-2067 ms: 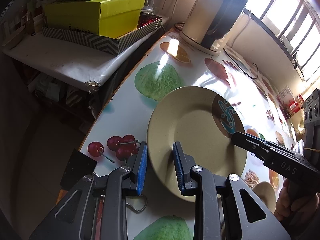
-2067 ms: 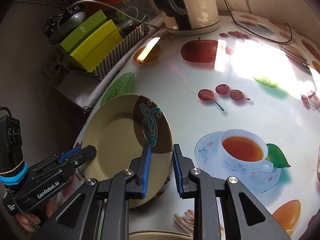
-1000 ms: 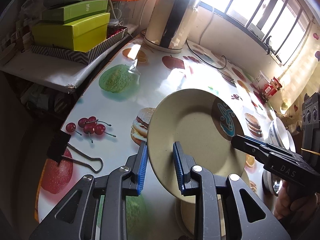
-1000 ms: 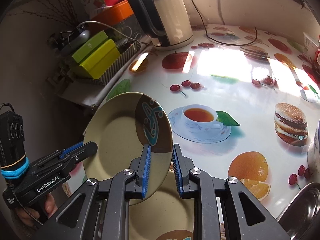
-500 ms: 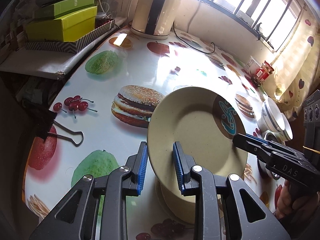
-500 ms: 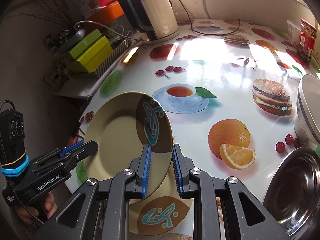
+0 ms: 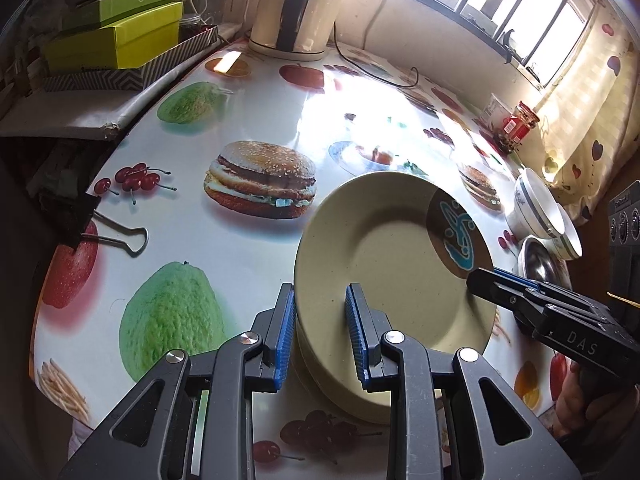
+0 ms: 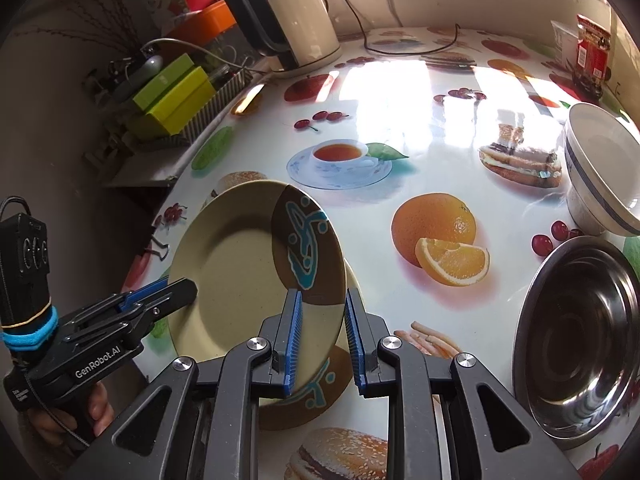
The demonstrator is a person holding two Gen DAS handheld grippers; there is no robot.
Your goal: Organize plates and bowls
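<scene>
Holding one beige plate (image 7: 384,264) with a brown segment and teal motif, tilted, raised above a second plate (image 8: 316,396) of like pattern lying flat on the fruit-print tablecloth (image 7: 224,248). Left gripper (image 7: 322,332) pinching the plate's near rim between blue pads; right gripper (image 8: 322,340) pinching the opposite rim at the brown segment, also seen in the left wrist view entering from the right (image 7: 480,278). Stacked beside: white bowls with blue bands (image 8: 600,176), two nested, at the table's right side; stainless steel bowl (image 8: 576,340) just in front of them, apart from the plates. Further back: cream electric kettle (image 8: 296,20) with black handle and cord; yellow-green boxes (image 7: 116,36) in a chevron-patterned tray (image 7: 120,78) on a side ledge; red jar (image 7: 520,124) near the curtain. Clipped at the table's left edge: black binder clip (image 7: 88,220). Gripped around the right tool's handle: fingers of a hand (image 7: 576,404), partly visible at the lower right.
</scene>
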